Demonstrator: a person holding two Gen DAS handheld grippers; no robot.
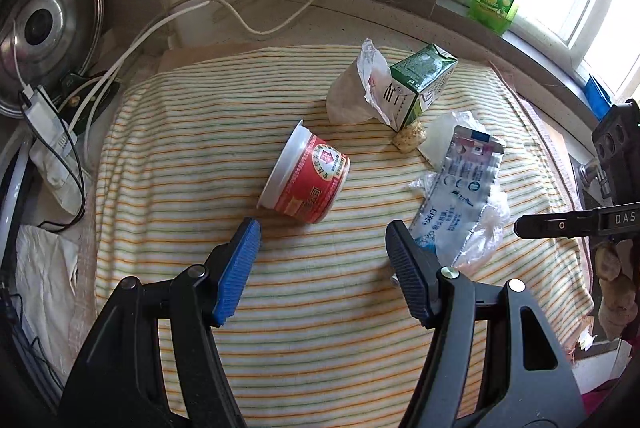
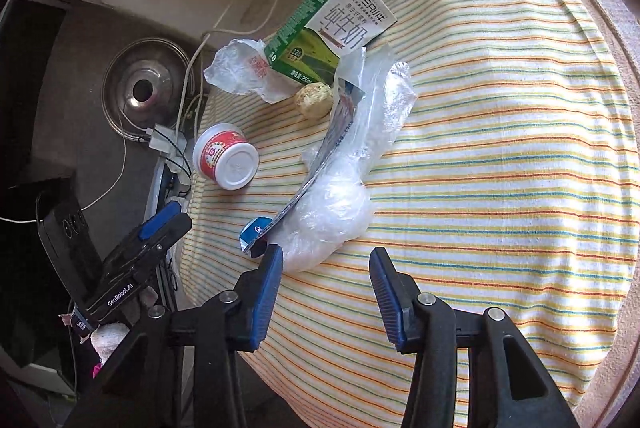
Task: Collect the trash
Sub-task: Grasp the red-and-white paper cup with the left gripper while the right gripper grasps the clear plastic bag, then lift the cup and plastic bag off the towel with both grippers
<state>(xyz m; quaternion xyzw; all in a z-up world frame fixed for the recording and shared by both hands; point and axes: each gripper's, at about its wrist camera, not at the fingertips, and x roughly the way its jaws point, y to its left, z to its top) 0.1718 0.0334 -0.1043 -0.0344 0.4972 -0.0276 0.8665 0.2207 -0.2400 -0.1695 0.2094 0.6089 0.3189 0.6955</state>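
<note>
Both grippers, left gripper (image 1: 320,252) and right gripper (image 2: 326,282), hover unclenched and empty, low in frame.
Nothing collected yet: red cup (image 1: 306,178), milk carton (image 1: 422,78), foil wrapper (image 1: 456,196) remain on the striped cloth (image 1: 320,348).

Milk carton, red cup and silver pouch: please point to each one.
Milk carton (image 2: 340,24), right wrist view, its white printed face.
Red cup (image 1: 312,184), left wrist view, its red side wall.
Silver pouch (image 1: 460,192), left wrist view, its printed flat face.

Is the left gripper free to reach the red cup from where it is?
Probably yes. The left gripper is open and empty, and the red cup lies on its side just ahead on the striped cloth, with only bare cloth between them.
</note>
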